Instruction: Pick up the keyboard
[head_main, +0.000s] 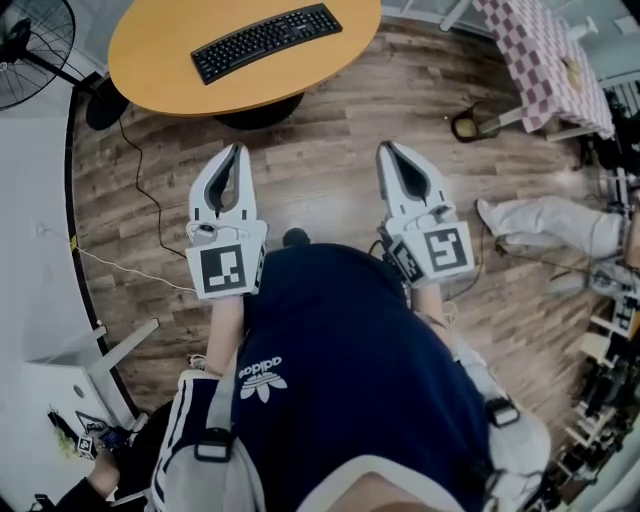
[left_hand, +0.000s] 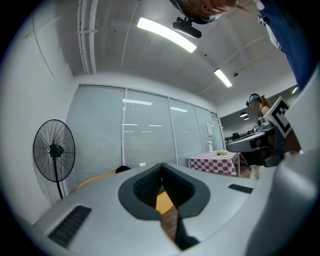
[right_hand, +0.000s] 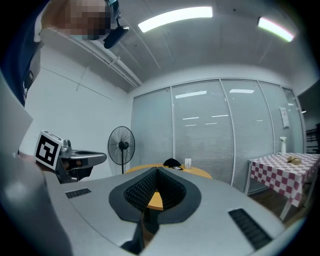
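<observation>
Jaws pressed shut, tip against tip: your left gripper (head_main: 238, 150) and right gripper (head_main: 385, 148) point level, side by side, over the wood floor (head_main: 320, 130) (neither pair grips anything). Ahead of them and well apart, the black keyboard (head_main: 266, 41) lies slantwise on the round orange table (head_main: 150, 80). A standing fan (head_main: 35, 45) flanks it at left, a checked tablecloth (head_main: 545, 60) at right.

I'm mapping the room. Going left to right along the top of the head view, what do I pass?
Black standing fan → round orange table, with the black keyboard lying on it → table with a red-and-white checkered cloth.
</observation>
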